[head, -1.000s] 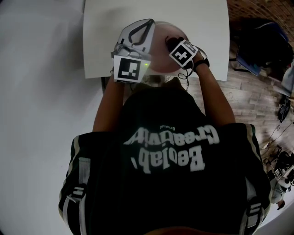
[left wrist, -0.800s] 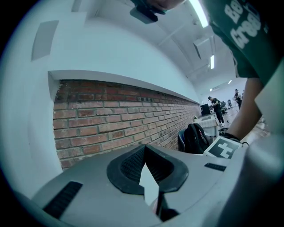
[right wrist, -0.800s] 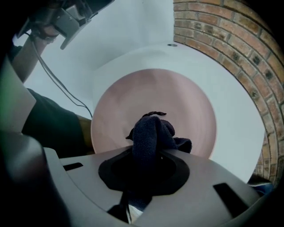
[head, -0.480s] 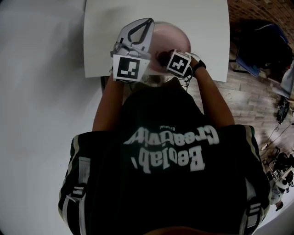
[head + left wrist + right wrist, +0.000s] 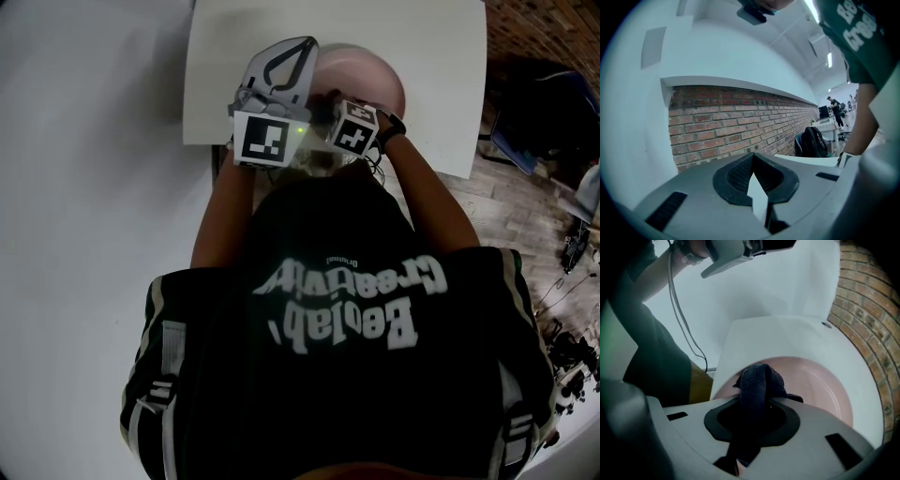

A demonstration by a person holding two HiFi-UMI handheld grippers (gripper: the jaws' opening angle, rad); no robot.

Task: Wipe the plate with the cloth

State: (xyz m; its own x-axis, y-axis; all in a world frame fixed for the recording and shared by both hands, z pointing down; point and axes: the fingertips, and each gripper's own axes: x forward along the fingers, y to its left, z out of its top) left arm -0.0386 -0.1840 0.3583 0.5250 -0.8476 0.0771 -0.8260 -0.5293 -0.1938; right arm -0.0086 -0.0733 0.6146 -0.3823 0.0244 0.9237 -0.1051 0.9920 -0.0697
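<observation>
**One cloth on one plate**

The dark cloth lies on the pink plate's near side. The right gripper squeezes it tight for rubbing. The left gripper, pinched closed and empty, rests by the plate's left rim, maybe to steady it.

Right claw grips cloth: dark, coarse-textured fabric. Beyond claw, plate: pink, smooth, glossy. Underlying table: white, matt.

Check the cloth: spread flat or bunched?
Bunched: the cloth sits wadded in the right hand-held gripper, over the pink plate.
</observation>
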